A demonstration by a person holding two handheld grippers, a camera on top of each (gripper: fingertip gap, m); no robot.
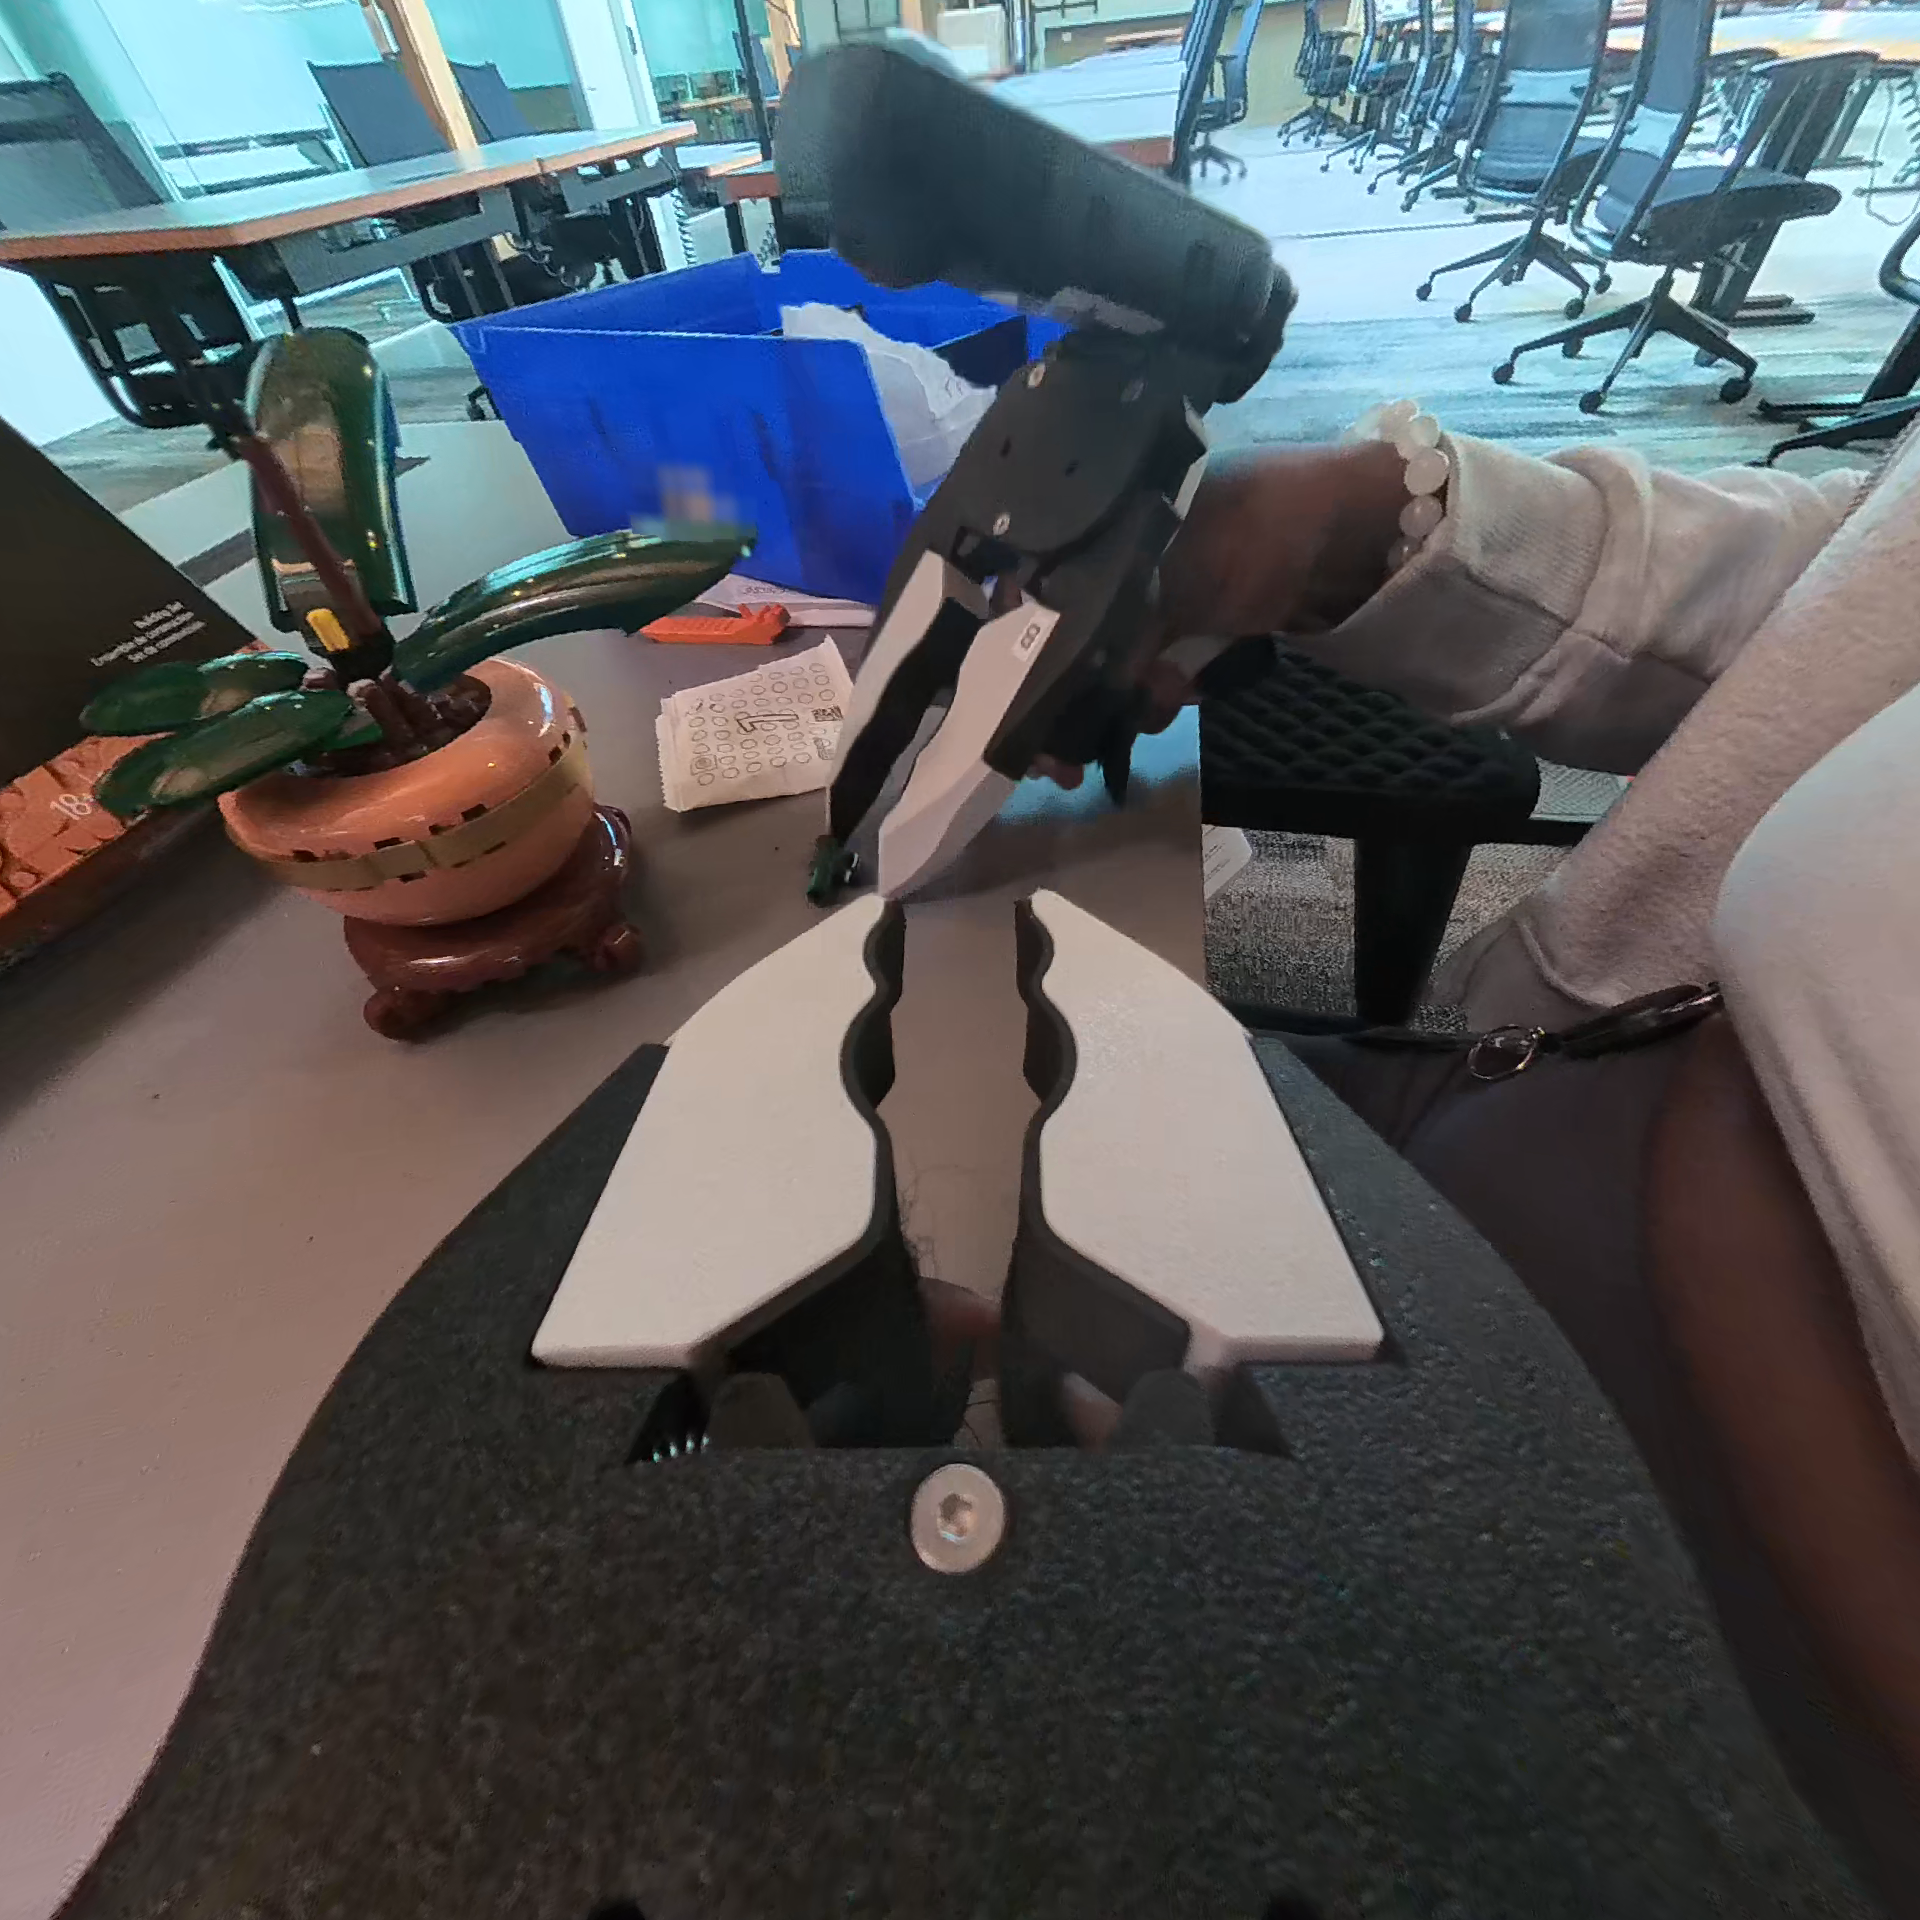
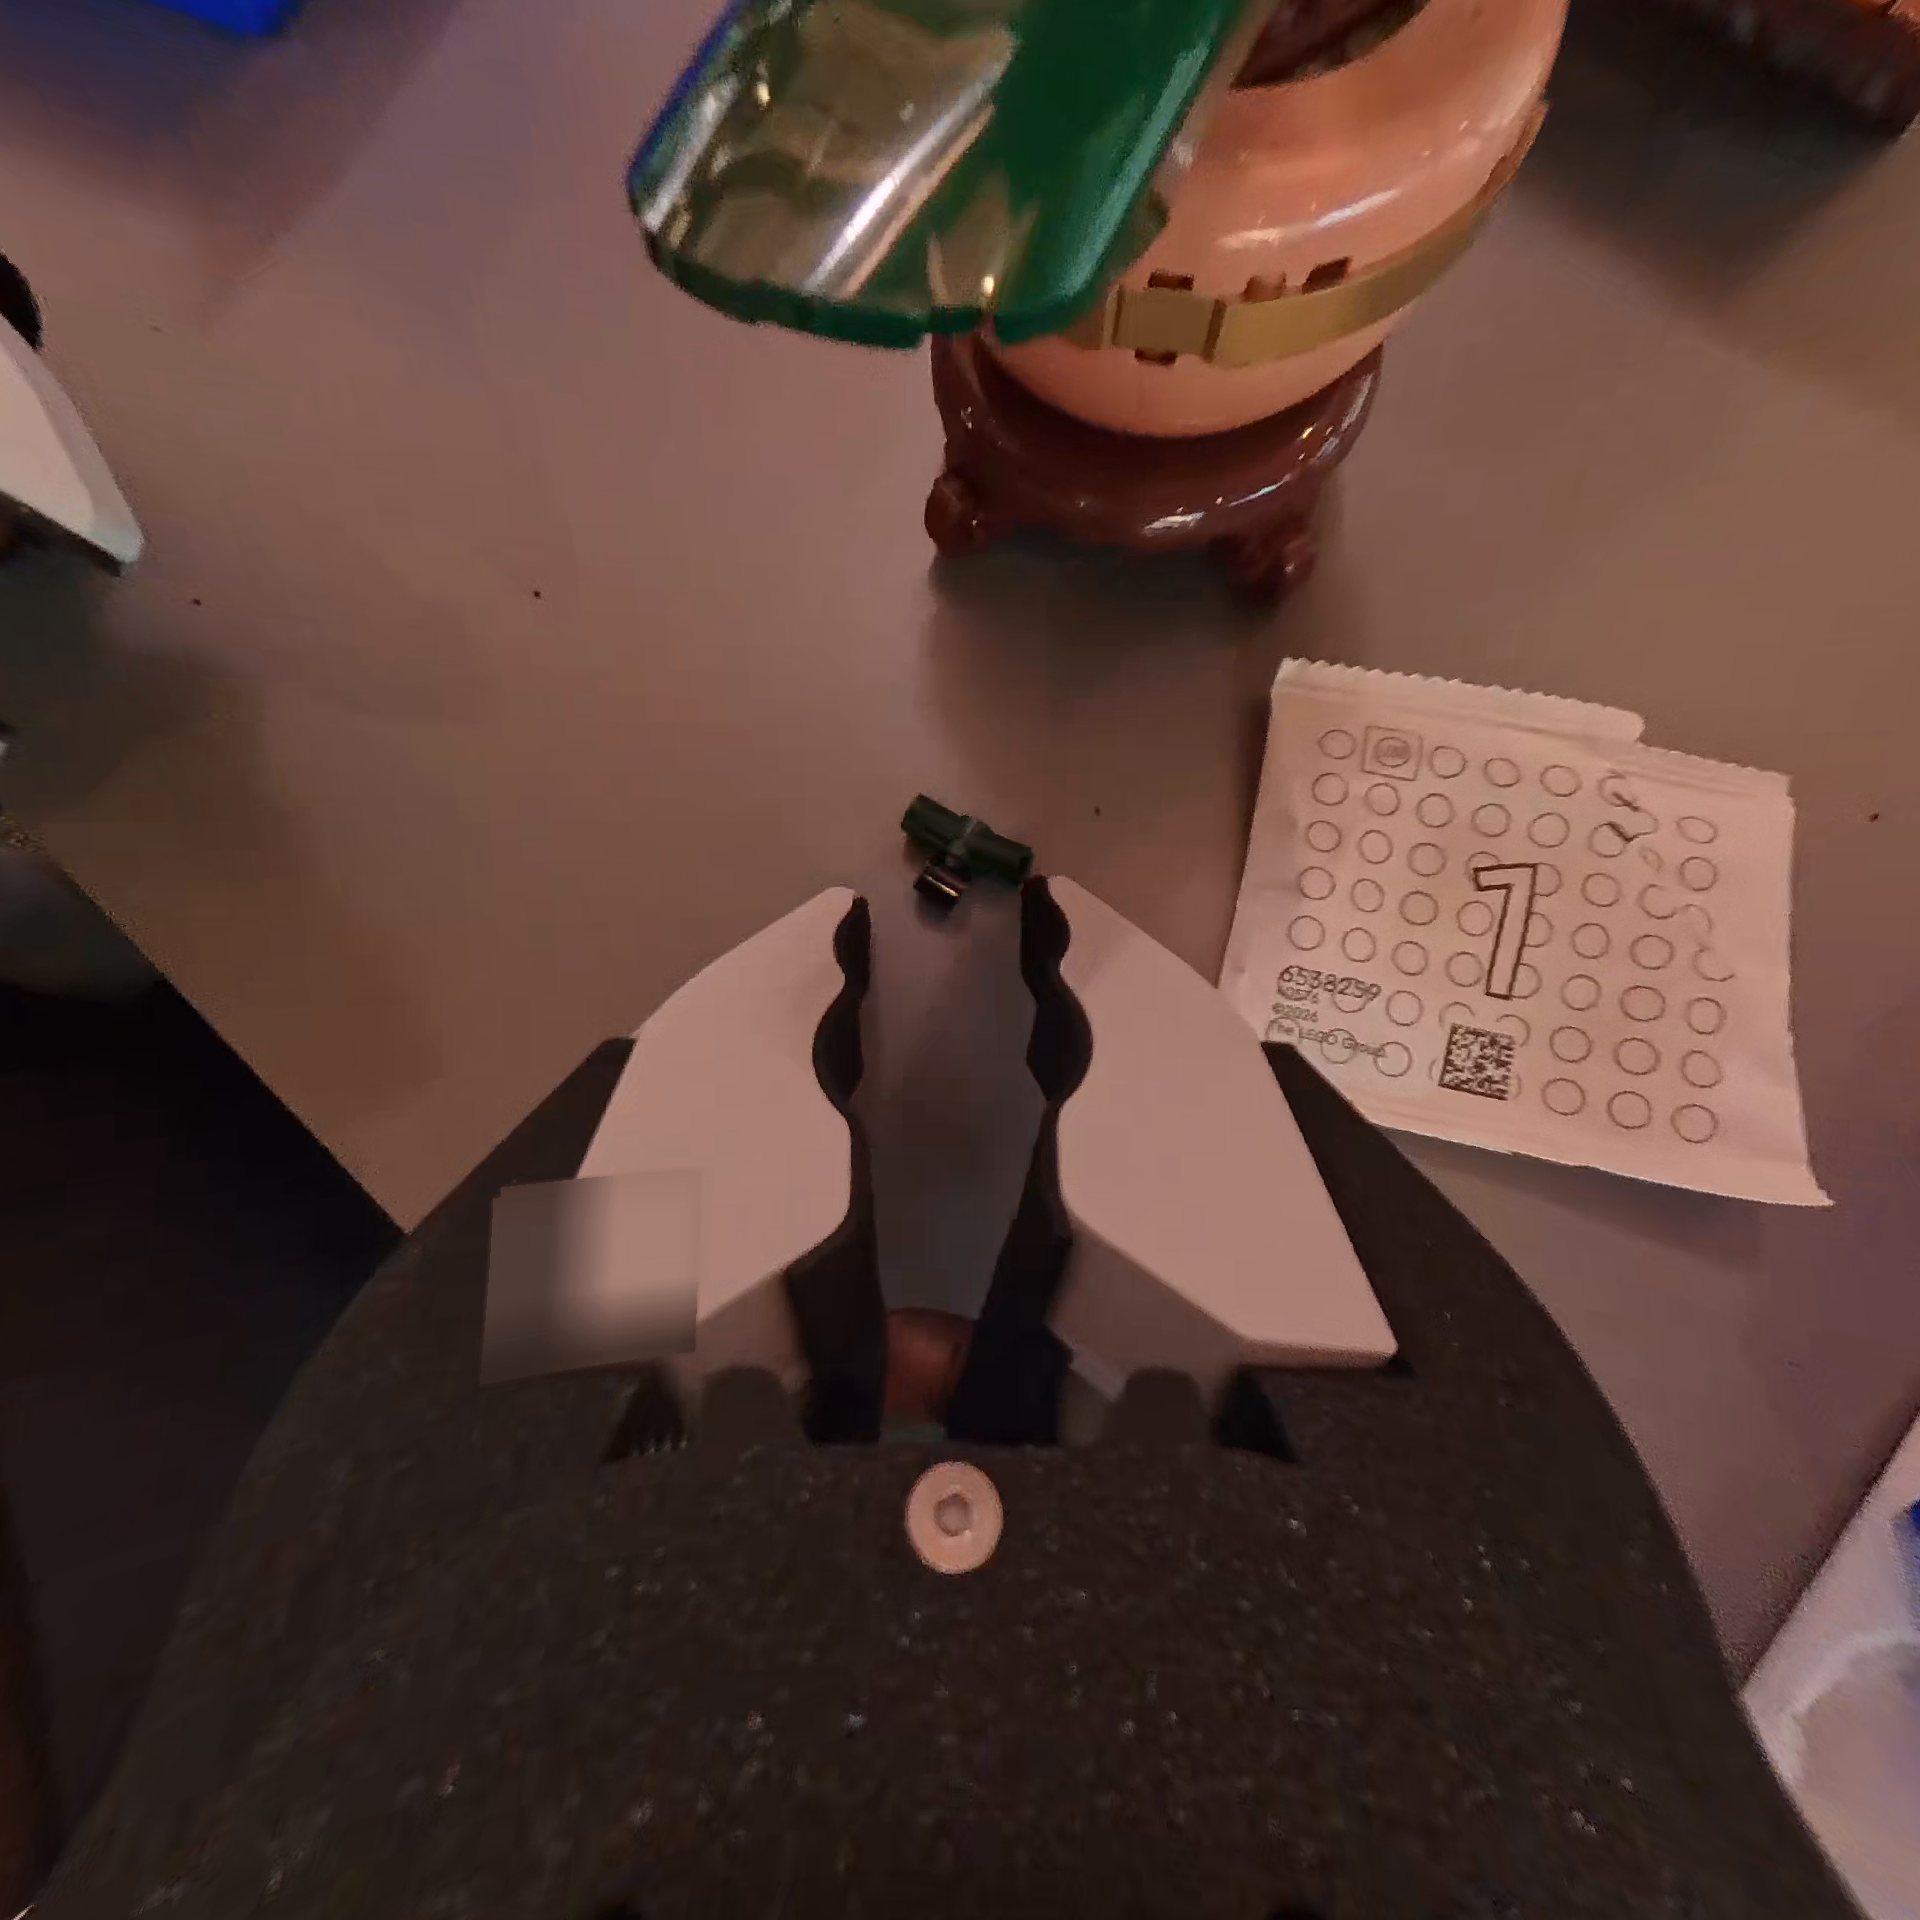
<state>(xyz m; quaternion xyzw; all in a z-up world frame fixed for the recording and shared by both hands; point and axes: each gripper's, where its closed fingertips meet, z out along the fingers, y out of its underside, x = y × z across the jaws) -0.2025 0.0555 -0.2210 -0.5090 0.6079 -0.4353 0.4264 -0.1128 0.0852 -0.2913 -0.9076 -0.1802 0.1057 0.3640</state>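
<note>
Green little piece (image 2: 961, 852) lay just past your right gripper (image 2: 948, 904), jaws apart; a nudge could have flicked it away. Left gripper (image 1: 956, 914) was apart too, empty.

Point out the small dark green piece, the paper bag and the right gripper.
small dark green piece (image 2: 961, 844), right wrist view, its crossbar.
paper bag (image 2: 1621, 1049), right wrist view, its face.
right gripper (image 2: 945, 914), right wrist view, between the fingertips.

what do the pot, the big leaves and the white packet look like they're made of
Pot: looks like glossy moulded plastic bricks, with seams, notches and highlights on its peach shell.
Leaves: hard, shiny dark green plastic, mirroring the room lights.
White packet: probably matt paper, given its creases and serrated, torn edge.
The open right gripper hovers nearest a small dark green piece, probably plastic too.
</note>
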